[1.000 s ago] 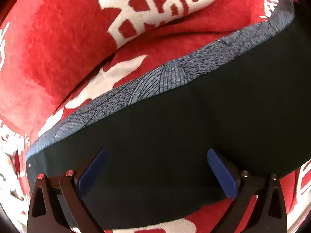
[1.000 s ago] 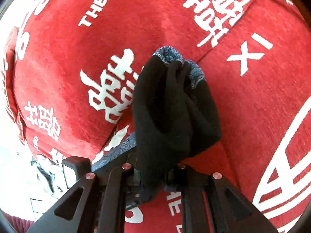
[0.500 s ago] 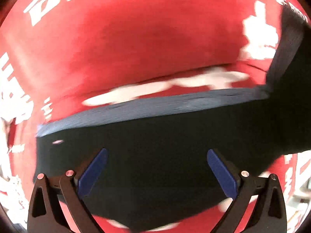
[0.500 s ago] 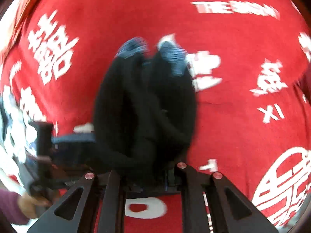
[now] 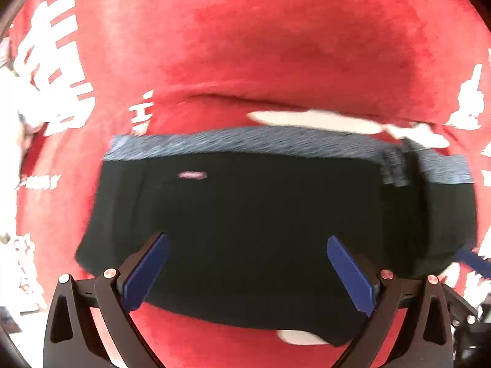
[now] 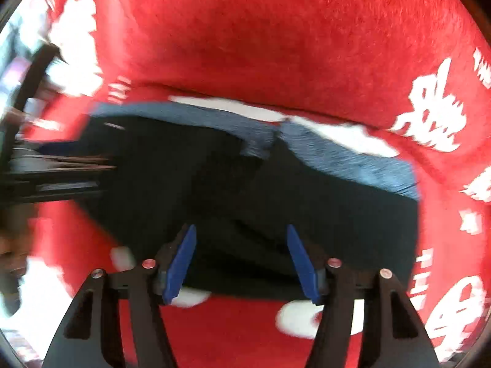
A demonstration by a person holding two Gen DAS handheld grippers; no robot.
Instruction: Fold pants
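Above the black pants (image 5: 260, 220), both grippers point steeply down: left gripper (image 5: 247, 271) spread, right gripper (image 6: 242, 260) opening, empty.

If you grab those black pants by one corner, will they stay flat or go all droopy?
Probably droopy. The pants lie soft and creased on the red cloth, so they look floppy, not stiff. They seem thin, so likely light. The grey waistband looks thicker and may hold its shape a little better.

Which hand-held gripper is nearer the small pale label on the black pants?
Left. The left hand-held gripper hangs over the pants just below the label; the right hand-held gripper, its jaws opening with nothing pinched, is toward the opposite end.
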